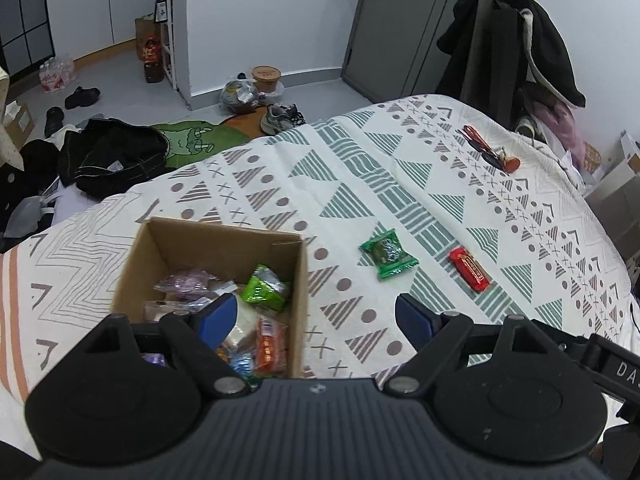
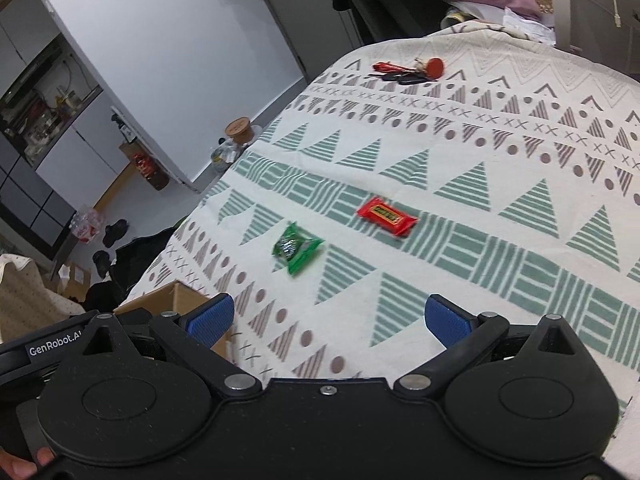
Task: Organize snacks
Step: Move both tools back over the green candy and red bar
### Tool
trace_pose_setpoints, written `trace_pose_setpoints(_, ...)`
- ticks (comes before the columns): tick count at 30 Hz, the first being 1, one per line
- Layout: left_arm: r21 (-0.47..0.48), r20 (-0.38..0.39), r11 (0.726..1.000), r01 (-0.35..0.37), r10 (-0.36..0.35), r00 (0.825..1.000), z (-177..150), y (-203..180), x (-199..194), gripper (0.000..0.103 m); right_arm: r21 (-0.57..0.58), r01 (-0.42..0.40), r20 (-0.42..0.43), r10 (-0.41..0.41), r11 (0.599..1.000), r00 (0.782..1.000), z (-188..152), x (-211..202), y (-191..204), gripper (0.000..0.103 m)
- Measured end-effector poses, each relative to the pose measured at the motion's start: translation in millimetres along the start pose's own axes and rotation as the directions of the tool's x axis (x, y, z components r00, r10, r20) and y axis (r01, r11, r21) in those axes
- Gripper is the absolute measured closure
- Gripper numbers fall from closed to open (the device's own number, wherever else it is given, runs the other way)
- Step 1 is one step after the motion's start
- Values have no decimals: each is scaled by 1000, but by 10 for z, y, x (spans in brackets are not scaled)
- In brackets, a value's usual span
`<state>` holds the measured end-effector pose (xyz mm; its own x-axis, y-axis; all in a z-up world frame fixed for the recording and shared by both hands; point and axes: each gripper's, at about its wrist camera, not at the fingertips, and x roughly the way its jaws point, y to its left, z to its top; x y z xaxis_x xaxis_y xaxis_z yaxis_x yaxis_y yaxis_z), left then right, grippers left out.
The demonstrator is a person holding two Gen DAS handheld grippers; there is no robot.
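Most snacks already lie in the cardboard box [image 1: 216, 248], which sits under the left gripper [image 1: 316, 316], its jaws spread and empty. Two remain on the patterned cloth [image 1: 360, 184]: a green packet [image 2: 297, 249] and a red bar [image 2: 387, 216], both ahead of the right gripper [image 2: 329, 320], also spread wide, holding nothing.

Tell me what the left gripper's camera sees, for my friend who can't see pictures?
An open gripper hangs over a cardboard box of snacks on a patterned tablecloth. A green snack and a red snack lie loose to the box's right, with keys farther back.
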<state>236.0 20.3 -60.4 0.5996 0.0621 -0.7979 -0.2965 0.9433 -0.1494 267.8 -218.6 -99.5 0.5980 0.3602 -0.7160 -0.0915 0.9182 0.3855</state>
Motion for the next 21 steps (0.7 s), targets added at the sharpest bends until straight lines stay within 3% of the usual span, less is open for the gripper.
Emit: trace_pose_setpoints(21, 36, -40, 999, 34, -33, 999, 194, -589, 605, 18, 42, -50, -17, 51, 998, 999, 333, 390, -606, 0)
